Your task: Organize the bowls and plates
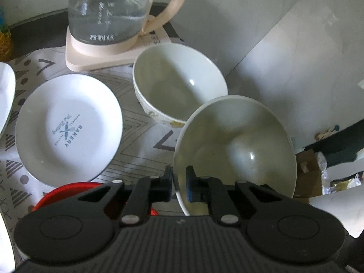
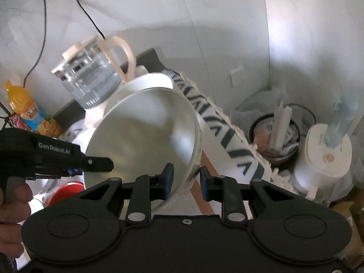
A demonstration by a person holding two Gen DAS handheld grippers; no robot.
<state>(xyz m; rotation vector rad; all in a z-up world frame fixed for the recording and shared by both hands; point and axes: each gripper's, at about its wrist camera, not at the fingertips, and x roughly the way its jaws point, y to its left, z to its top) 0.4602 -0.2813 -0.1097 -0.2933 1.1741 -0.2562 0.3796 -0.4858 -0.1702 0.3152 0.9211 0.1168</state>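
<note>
A plain white bowl (image 1: 236, 150) hangs tilted above the table, its inside turned toward both cameras. My left gripper (image 1: 179, 170) is shut on its near rim, one finger inside and one outside. The right wrist view shows the same bowl (image 2: 141, 132) with my right gripper (image 2: 185, 170) shut on its lower right wall. A finger (image 2: 97, 162) of the left gripper lies on its left rim. A second bowl (image 1: 179, 84) with a flower print stands upright on the tablecloth behind. A white plate (image 1: 68, 129) printed "BAKERY" lies to the left.
A glass kettle (image 1: 107, 11) on a cream base stands at the back, close to the second bowl. Another white dish (image 1: 5, 95) shows at the left edge, a red round thing (image 1: 75, 188) under my left gripper. An orange juice bottle (image 2: 20, 104), a bin (image 2: 275, 136) and a paper roll (image 2: 327, 150) stand beyond the table.
</note>
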